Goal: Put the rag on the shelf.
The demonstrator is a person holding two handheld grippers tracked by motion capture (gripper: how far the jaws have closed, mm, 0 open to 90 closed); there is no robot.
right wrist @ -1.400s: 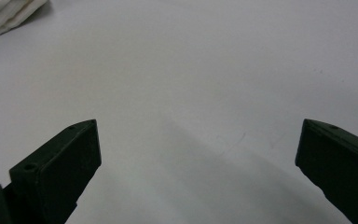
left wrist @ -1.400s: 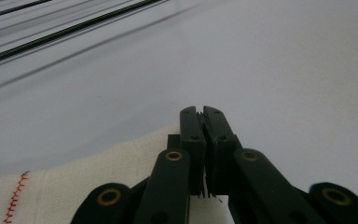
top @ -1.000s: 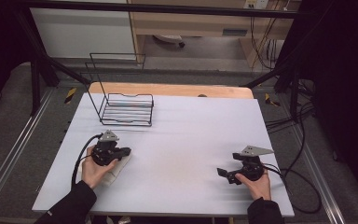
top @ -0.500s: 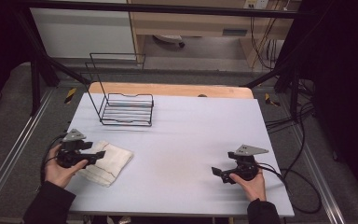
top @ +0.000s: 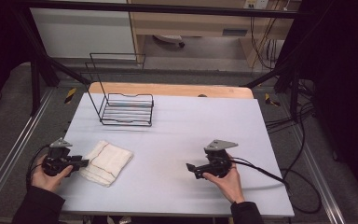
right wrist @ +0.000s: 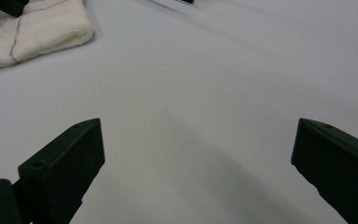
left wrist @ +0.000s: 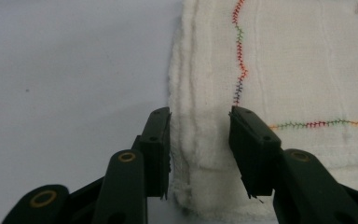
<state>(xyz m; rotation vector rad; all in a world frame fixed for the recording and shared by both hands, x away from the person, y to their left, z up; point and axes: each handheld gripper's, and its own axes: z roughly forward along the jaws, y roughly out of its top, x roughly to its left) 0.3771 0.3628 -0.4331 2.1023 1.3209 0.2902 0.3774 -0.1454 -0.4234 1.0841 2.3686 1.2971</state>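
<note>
A folded white cloth (top: 107, 162) with coloured stitching lies flat on the pale table (top: 205, 126) at the front left. My left gripper (top: 85, 162) lies level at the cloth's left end, pointing right. In the left gripper view its jaws (left wrist: 200, 114) have just been closing. They straddle the cloth's (left wrist: 298, 70) thick folded edge, with a strip of cloth between them and no squeeze showing. My right gripper (top: 189, 167) is held low over bare table at the front right, pointing left. Its jaws (right wrist: 198, 123) stand wide open with nothing between them, and the cloth (right wrist: 37, 30) lies far off.
A black wire rack (top: 126, 109) stands at the back left of the table. A wooden board (top: 168, 89) runs along the far edge. Cables (top: 270, 175) trail from the right gripper across the table's right side. Metal frame posts flank the table.
The left hand has slid left off the cloth, uncovering it, and now sits at its left end. The right hand has moved left toward the table's middle.
</note>
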